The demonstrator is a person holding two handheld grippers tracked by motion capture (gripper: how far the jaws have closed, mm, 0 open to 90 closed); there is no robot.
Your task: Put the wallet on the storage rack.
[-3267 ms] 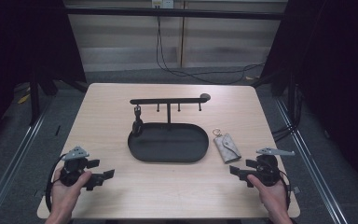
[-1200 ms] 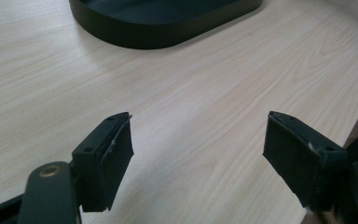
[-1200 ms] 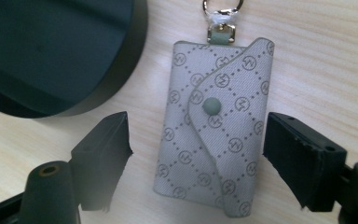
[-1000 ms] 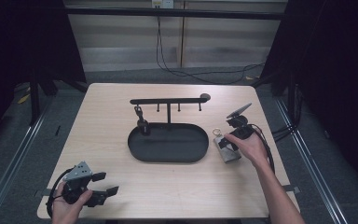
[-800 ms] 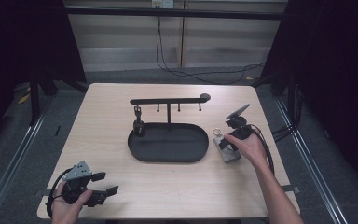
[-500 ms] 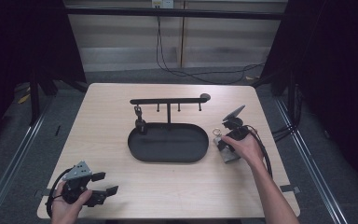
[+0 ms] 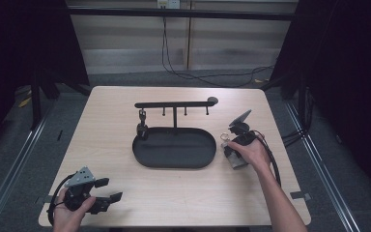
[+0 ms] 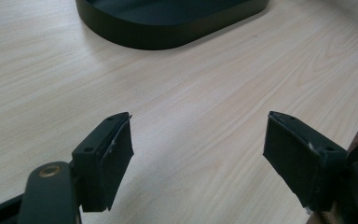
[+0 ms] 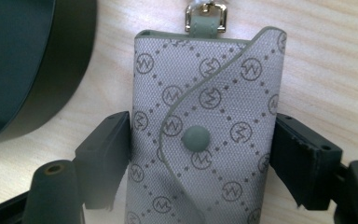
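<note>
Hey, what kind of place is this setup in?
Probably a lab or recording studio, not a home: a lone wooden table ringed by dark curtains, cables trailing over grey carpet, and a hand-held gripper at work.

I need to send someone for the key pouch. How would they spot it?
On the table, look just right of the black oval tray. The pouch lies flat between the right gripper's jaws: grey patterned fabric, a curved snap flap, a metal clasp.
</note>
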